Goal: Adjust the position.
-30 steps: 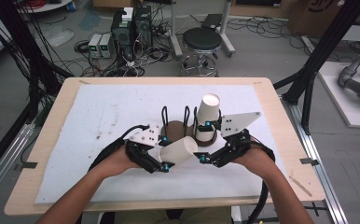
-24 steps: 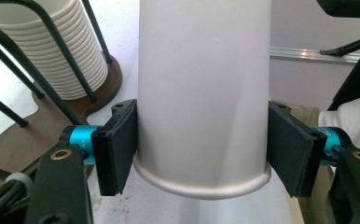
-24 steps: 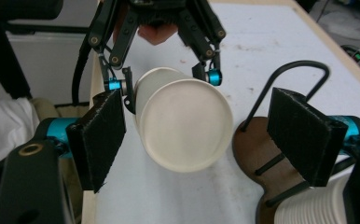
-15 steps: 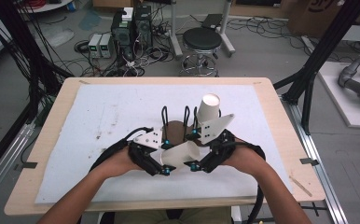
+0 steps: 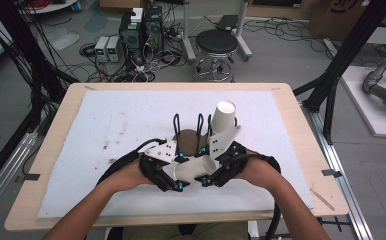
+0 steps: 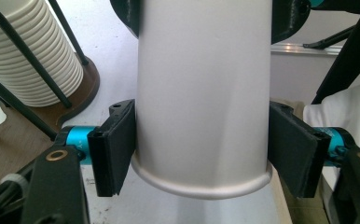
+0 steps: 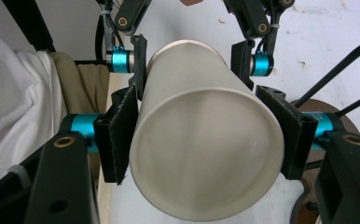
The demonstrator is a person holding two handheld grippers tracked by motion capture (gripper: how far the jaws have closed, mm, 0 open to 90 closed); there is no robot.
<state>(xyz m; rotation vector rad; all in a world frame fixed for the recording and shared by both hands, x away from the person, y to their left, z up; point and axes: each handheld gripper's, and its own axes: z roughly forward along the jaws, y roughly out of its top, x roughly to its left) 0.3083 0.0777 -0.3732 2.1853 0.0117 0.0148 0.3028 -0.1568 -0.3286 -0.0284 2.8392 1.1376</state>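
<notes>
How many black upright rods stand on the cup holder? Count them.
3 show in the high view: one left of the brown base, one in the middle, one beside the cup stack. More may hide behind the stack.

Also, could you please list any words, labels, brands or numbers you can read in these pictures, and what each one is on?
No text can be read for certain.
Cardboard box on the floor at the top right of the high view: a dark printed mark, cut off and too blurred to read.
Paper cup: a faint embossed mark near the edge of its base, too small to read.
Stack of cups: no print visible.
</notes>
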